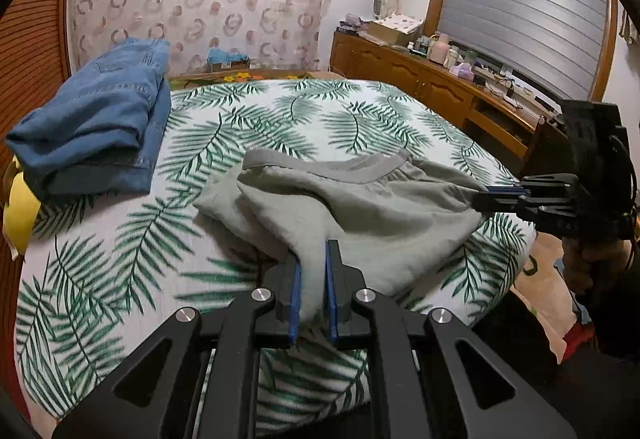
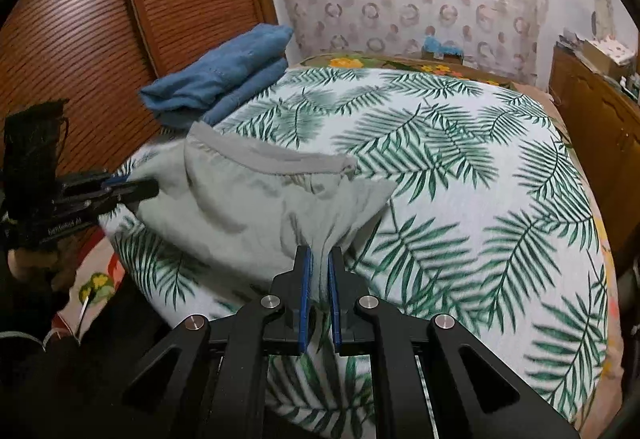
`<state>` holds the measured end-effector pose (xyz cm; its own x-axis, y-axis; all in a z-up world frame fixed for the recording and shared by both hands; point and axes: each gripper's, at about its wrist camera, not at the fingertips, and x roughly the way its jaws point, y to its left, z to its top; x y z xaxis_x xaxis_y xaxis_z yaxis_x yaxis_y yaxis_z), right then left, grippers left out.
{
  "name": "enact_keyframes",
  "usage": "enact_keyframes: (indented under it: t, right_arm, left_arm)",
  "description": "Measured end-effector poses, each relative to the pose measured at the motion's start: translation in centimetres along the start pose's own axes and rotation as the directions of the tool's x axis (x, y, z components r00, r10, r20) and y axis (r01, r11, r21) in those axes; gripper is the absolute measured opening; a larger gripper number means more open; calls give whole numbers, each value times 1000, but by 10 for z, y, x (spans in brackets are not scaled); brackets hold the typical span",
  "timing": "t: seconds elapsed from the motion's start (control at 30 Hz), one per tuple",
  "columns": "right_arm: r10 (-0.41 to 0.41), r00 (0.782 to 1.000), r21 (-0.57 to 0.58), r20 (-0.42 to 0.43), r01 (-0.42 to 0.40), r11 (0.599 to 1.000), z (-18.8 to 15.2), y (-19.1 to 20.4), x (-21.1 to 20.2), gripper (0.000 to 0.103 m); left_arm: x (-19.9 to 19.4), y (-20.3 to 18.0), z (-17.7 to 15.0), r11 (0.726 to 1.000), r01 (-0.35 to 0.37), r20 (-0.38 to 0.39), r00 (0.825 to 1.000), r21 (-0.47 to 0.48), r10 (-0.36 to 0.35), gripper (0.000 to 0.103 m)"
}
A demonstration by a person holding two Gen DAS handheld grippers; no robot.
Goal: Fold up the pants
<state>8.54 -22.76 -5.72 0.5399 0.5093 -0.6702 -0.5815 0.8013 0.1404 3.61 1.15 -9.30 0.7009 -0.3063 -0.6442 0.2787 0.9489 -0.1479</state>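
Observation:
Light grey pants point(image 1: 360, 207) with a darker grey waistband lie bunched on the palm-leaf bedspread point(image 1: 240, 111). My left gripper point(image 1: 314, 259) is shut on a pinch of the pants' near edge and lifts it slightly. My right gripper point(image 1: 480, 197) comes in from the right, shut on the pants' right edge. In the right wrist view the pants point(image 2: 240, 207) hang from my right gripper point(image 2: 319, 263), and my left gripper point(image 2: 148, 189) grips their left edge.
Folded blue jeans point(image 1: 100, 119) lie on the bed's far left, also in the right wrist view point(image 2: 224, 75). A yellow item point(image 1: 20, 211) sits at the left edge. A wooden sideboard point(image 1: 420, 79) with clutter stands right; a slatted wooden door point(image 2: 100, 19) stands left.

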Motion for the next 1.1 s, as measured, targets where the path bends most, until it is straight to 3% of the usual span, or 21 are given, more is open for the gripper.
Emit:
enact_keyframes:
  t: [0.2, 0.27, 0.33, 0.5, 1.1]
  right_arm:
    - [-24, 1000, 0, -13, 24, 1000, -1, -4, -1, 13]
    - [-38, 999, 6, -7, 38, 999, 5, -3, -2, 18]
    - [-52, 999, 10, 4, 52, 999, 8, -1, -4, 28]
    - [-68, 997, -9, 28, 68, 998, 19, 3, -6, 33]
    - [-47, 997, -11, -60, 47, 999, 57, -8, 75, 33]
  left_arm:
    - [7, 1, -6, 1000, -3, -39, 999, -27, 2, 15]
    - [8, 2, -5, 999, -17, -37, 999, -27, 16, 22]
    - [8, 3, -2, 999, -35, -30, 999, -29, 34, 47]
    - [13, 10, 5, 998, -55, -23, 998, -36, 55, 67]
    - [46, 34, 27, 991, -123, -51, 991, -45, 121, 68]
